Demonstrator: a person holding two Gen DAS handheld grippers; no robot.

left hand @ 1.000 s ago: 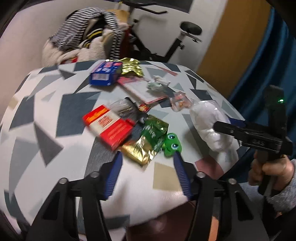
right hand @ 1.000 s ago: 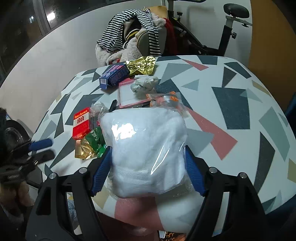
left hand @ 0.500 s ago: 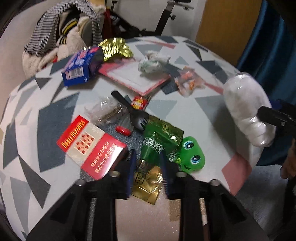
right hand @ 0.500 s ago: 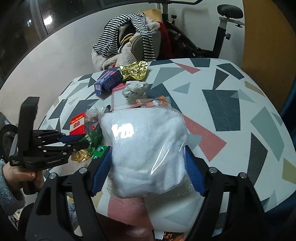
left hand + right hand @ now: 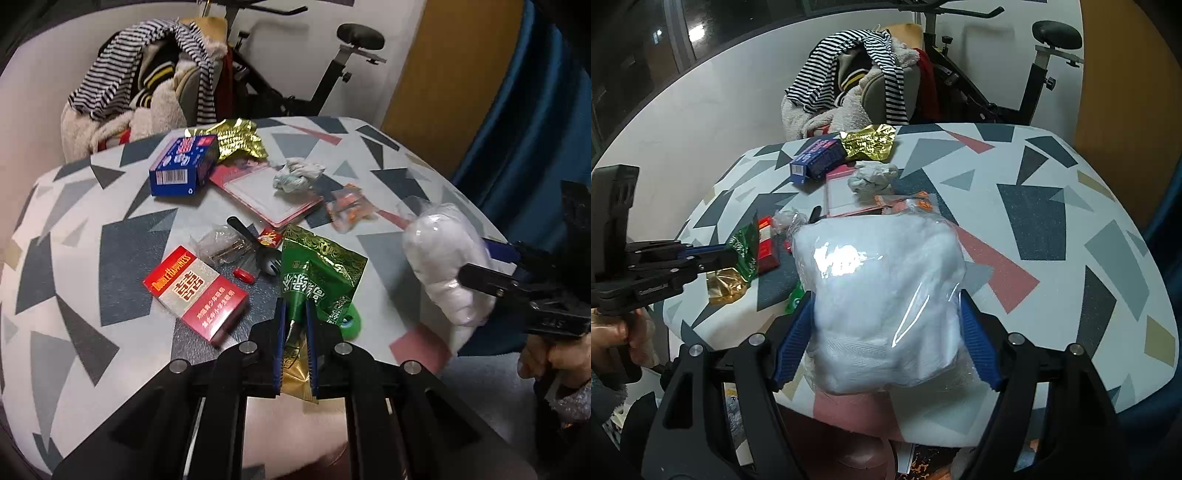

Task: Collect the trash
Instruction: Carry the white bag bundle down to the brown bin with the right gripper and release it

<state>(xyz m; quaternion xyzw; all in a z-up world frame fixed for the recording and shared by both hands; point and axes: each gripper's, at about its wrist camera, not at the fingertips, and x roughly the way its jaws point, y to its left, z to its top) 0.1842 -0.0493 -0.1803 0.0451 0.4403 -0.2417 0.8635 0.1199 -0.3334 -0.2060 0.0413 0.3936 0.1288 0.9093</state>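
Observation:
My left gripper (image 5: pixel 294 314) is shut on a green foil packet (image 5: pixel 318 280) with a gold packet (image 5: pixel 295 365) under it, lifted at the table's near edge; both show in the right wrist view (image 5: pixel 742 247). My right gripper (image 5: pixel 886 332) is shut on a clear bag of white stuffing (image 5: pixel 882 302), held above the table's near edge; the bag also shows in the left wrist view (image 5: pixel 443 266). Other trash lies on the patterned table (image 5: pixel 110 240): a red cigarette pack (image 5: pixel 195 291), a blue box (image 5: pixel 183 166), a gold wrapper (image 5: pixel 238 142) and crumpled tissue (image 5: pixel 297 177).
A pink-edged card (image 5: pixel 266 195), a small clear bag with orange print (image 5: pixel 349 208), a black spoon (image 5: pixel 255 247), a red capsule (image 5: pixel 244 275) and a green frog toy (image 5: pixel 349 325) lie mid-table. A chair heaped with clothes (image 5: pixel 147 96) and an exercise bike (image 5: pixel 332 66) stand behind.
My left gripper closed from wide open onto the green and gold packets and lifted them. The right gripper keeps holding the white bag, nearly still.

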